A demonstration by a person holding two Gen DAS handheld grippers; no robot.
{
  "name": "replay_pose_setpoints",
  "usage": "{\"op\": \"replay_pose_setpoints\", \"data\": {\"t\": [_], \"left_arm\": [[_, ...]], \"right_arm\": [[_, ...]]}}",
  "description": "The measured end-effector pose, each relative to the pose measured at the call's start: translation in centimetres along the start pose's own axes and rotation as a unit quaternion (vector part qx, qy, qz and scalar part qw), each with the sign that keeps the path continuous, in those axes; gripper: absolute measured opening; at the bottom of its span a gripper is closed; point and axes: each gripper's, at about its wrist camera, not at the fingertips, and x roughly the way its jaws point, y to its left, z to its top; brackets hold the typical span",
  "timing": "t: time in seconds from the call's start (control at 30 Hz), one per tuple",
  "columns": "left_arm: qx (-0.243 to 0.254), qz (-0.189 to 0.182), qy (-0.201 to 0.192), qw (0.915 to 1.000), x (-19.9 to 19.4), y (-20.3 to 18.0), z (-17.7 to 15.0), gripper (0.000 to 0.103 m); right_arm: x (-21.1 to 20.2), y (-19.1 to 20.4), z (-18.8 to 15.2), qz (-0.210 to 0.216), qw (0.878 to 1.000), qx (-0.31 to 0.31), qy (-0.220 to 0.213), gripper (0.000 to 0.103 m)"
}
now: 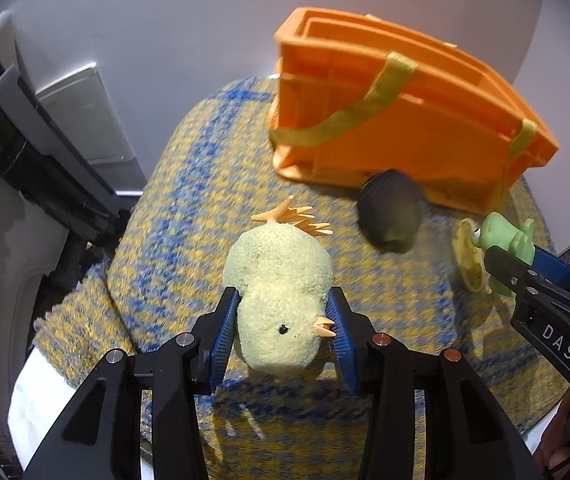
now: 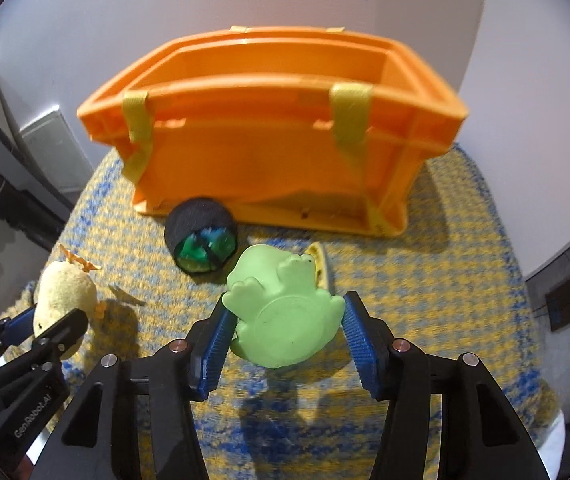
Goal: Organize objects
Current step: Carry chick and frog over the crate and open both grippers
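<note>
My left gripper point(image 1: 283, 334) is shut on a pale yellow plush chick point(image 1: 279, 292), held above the cloth; it also shows in the right wrist view point(image 2: 65, 300). My right gripper point(image 2: 285, 336) is shut on a green rubber frog point(image 2: 281, 312), also seen at the right edge of the left wrist view point(image 1: 505, 240). An orange plastic crate point(image 2: 269, 136) with yellow straps stands at the back, its opening upward. A dark round ball with green inside point(image 2: 201, 240) lies in front of the crate.
A yellow and blue knitted cloth point(image 2: 445, 280) covers the table. A yellow banana-like piece point(image 2: 319, 268) lies behind the frog. A white wall stands behind the crate. Dark furniture point(image 1: 25, 152) stands at the left.
</note>
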Motion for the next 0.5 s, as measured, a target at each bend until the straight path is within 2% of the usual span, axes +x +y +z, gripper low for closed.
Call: {"op": "replay_pose_setpoints", "data": {"t": [0.5], "left_arm": [[0.028,-0.013,-0.033,0.999,-2.7,-3.5,3.5,0.044]], "right_arm": [[-3.9,-3.2,3.1,-0.003,0.999,0.024,-0.044,0.054]]}}
